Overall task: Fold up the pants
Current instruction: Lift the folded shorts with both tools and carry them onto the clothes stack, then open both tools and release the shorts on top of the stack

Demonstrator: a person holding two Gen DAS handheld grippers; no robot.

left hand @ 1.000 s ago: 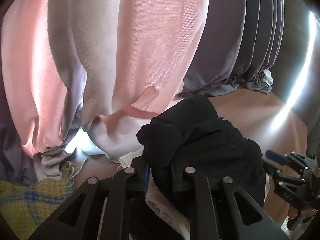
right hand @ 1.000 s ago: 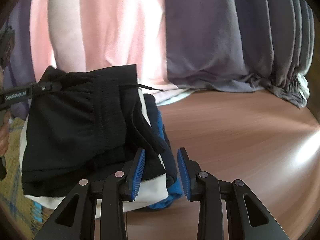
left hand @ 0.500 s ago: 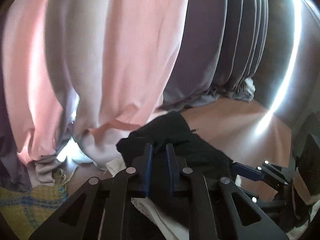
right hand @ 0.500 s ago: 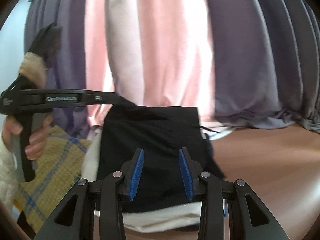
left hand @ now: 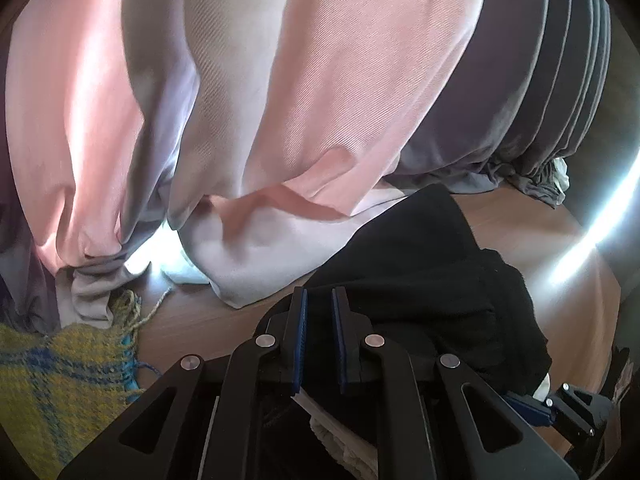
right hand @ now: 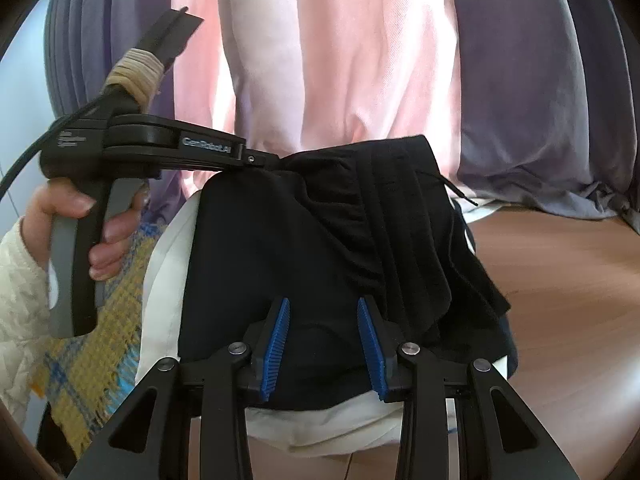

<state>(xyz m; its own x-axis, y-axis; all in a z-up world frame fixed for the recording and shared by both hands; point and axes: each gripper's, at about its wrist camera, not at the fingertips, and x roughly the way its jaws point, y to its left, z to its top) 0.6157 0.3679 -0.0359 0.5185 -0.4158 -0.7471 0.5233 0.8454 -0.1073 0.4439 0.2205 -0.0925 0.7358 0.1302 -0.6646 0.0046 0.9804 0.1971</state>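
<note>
Item: yellow plaid cloth (right hand: 96, 344), lying at far left on the wooden table (right hand: 560, 300), part of it tucked under the pile.

Item: left gripper (left hand: 319, 300), squeezed in the person's left hand (right hand: 80, 224). Its blue pads are sitting nearly together with a thin gap. From the right wrist view its tips are meeting the far left corner of the black pants (right hand: 320, 248), but the pinch itself is hidden there, so I cannot tell whether cloth is between the pads.

Item: black pants, sitting mid-table as a bunched, partly folded bundle on top of a white garment (right hand: 320, 424), with the elastic waistband and a drawstring showing toward the right. Judged light, soft and limp; thin knit likely to sag and slide over the smooth white layer beneath. Best hold is probably the thicker waistband or a doubled corner, where the fabric bunches least.

Item: right gripper (right hand: 322, 344), hovering over the near edge of the pants with jaws spread wide and nothing between the blue pads.

Item: pink and grey curtains (left hand: 320, 100), hanging behind everything and pooling onto the table.

View notes: the left wrist camera is showing its own pad gap, the curtain hems and a bright glare at right. The right wrist camera alone is showing the hand, the pants' full outline, the white garment's spread and a blue edge (right hand: 508, 332) under the right side.
</note>
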